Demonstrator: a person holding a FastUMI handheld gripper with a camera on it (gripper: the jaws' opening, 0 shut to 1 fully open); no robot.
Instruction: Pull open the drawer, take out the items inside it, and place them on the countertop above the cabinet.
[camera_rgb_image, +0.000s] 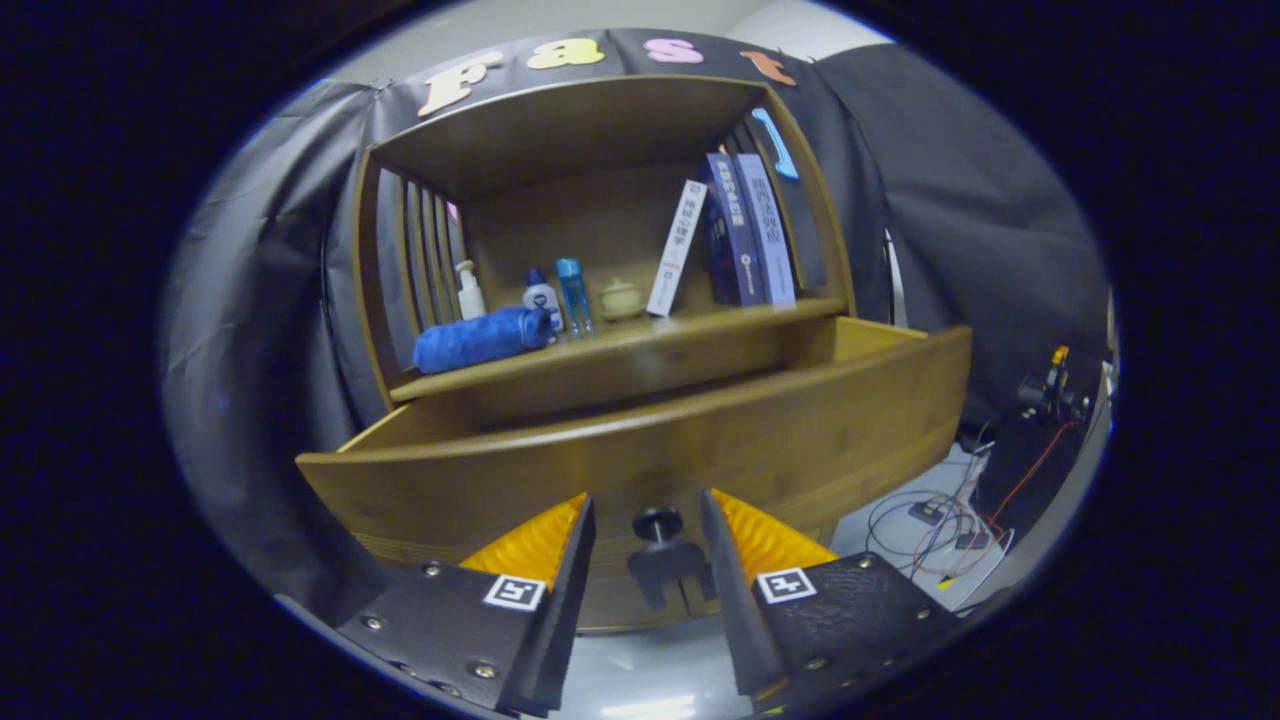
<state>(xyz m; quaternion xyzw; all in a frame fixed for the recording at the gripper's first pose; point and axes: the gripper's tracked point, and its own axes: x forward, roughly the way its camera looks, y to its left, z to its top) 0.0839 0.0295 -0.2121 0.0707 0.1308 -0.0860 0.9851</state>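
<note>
The gripper (648, 510) lay nearest the camera, its two fingers (560, 580) spread apart with a clear gap between them and nothing clamped. In that gap sat the dark round knob (657, 522) of the drawer (700, 440), flanked by the fingertips on either side; neither tip pressed on it, and a little space showed on both sides of the knob.

The drawer stood pulled out from the wooden cabinet (600, 130), its broad curved front panel right ahead of the fingers and its side walls running back toward the cabinet body. Its inside was hidden behind the front panel, so what it held could not be told.

Above and beyond the drawer ran the countertop (640, 345) of the cabinet. On it lay a rolled blue cloth (480, 338) at the left, with a white pump bottle (469, 292), a small white bottle with a blue cap (541, 293) and a tall clear blue bottle (574, 296) behind and beside it. A small pale lidded pot (621, 297) stood further along, and several books (735, 232) leaned at the right.

Cables (940, 520) lay on the floor to the right of the cabinet.
</note>
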